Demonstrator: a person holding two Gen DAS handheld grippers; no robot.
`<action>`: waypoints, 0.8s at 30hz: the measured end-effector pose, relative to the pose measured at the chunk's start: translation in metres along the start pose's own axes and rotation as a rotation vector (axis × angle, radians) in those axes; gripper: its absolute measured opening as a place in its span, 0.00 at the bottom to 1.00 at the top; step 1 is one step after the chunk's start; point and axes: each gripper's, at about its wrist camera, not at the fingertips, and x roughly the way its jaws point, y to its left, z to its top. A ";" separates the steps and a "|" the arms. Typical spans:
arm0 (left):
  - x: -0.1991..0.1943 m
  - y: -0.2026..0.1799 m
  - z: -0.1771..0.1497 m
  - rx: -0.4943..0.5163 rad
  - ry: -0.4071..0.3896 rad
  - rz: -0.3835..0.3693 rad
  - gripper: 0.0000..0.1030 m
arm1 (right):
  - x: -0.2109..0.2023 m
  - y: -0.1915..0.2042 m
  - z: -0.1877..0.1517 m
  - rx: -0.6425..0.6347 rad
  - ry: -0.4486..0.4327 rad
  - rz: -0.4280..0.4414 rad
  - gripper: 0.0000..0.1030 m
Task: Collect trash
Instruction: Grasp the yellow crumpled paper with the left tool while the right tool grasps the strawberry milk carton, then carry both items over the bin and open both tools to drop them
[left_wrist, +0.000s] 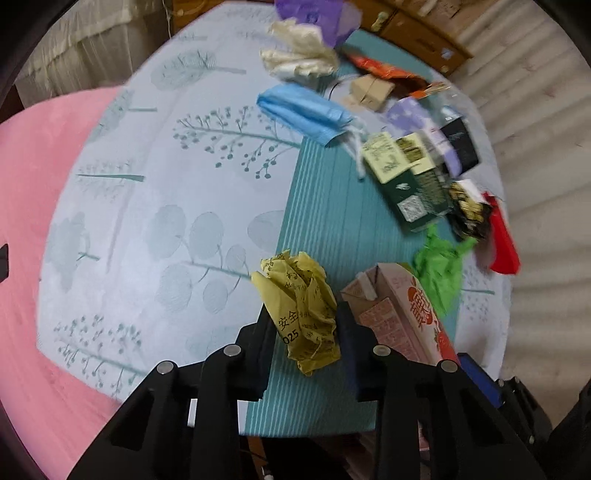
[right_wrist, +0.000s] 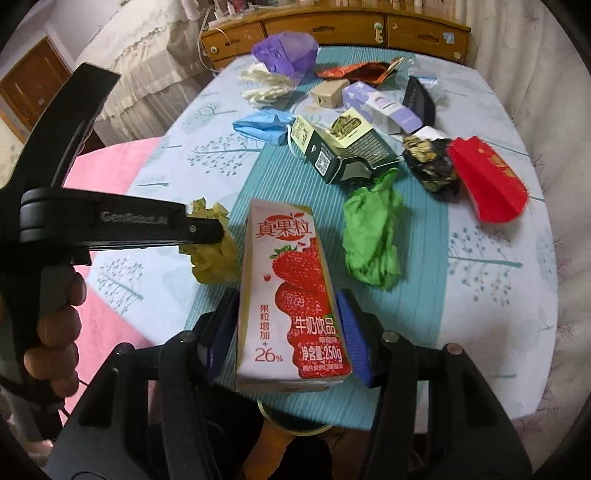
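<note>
Clamping yellow wad (left_wrist: 301, 314), left gripper (left_wrist: 301, 325); right gripper (right_wrist: 286, 332) clasps milk carton (right_wrist: 291, 295).

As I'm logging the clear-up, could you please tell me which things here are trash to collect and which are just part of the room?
Trash to collect:
yellow paper ball, between the left gripper pads
milk carton, clamped in the right gripper
green wrapper
blue mask
green box
red packet

Just lying about:
tablecloth
wooden cabinet
pink cover
</note>
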 end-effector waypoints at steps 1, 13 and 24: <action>-0.009 -0.001 -0.006 0.005 -0.018 0.002 0.30 | -0.010 -0.001 -0.005 -0.005 -0.012 0.005 0.49; -0.120 -0.010 -0.160 0.071 -0.210 0.085 0.30 | -0.095 -0.012 -0.086 -0.110 -0.063 0.111 0.49; -0.144 -0.029 -0.248 0.210 -0.195 0.099 0.30 | -0.147 -0.014 -0.164 -0.074 -0.092 0.095 0.49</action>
